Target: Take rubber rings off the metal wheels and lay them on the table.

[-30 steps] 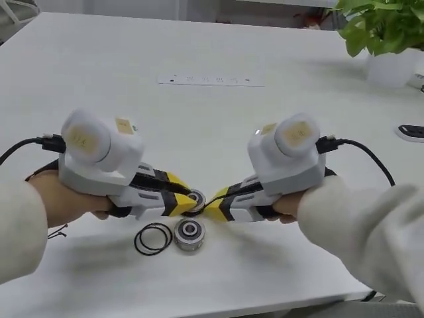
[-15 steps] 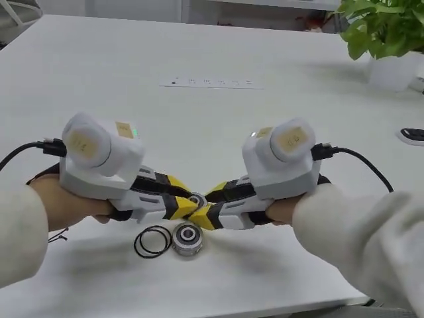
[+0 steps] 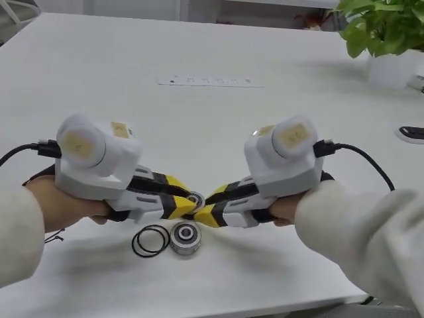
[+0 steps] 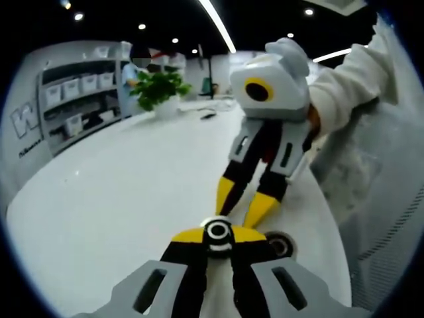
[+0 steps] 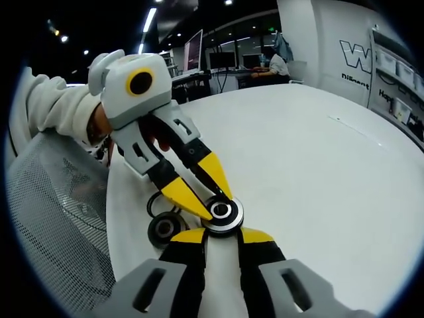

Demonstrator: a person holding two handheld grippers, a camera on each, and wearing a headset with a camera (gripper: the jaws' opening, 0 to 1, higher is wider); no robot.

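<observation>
Just above the table (image 3: 199,40), angled inward, left gripper (image 3: 188,203) pinches a metal wheel (image 3: 195,197); right gripper (image 3: 203,211), jaws slightly parted, noses up to it

place: office or lab | evidence: long white table (image 3: 265,59), potted plant (image 3: 381,26), shelves (image 4: 73,99) of storage bins, desk monitors (image 5: 199,50), mesh chair (image 5: 53,218), ceiling spotlights (image 4: 142,26)

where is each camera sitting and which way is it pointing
Head view: on the person's head, facing forward and down at the table; both sleeves, the left tool and the right tool show.
Left gripper view: rides the left tool, looks along its jaws past the clamped metal wheel at the right tool; one sleeve shows.
Right gripper view: rides the right tool, looks the opposite way at the left tool; one sleeve shows.
Shared: both gripper views show that metal wheel.
</observation>
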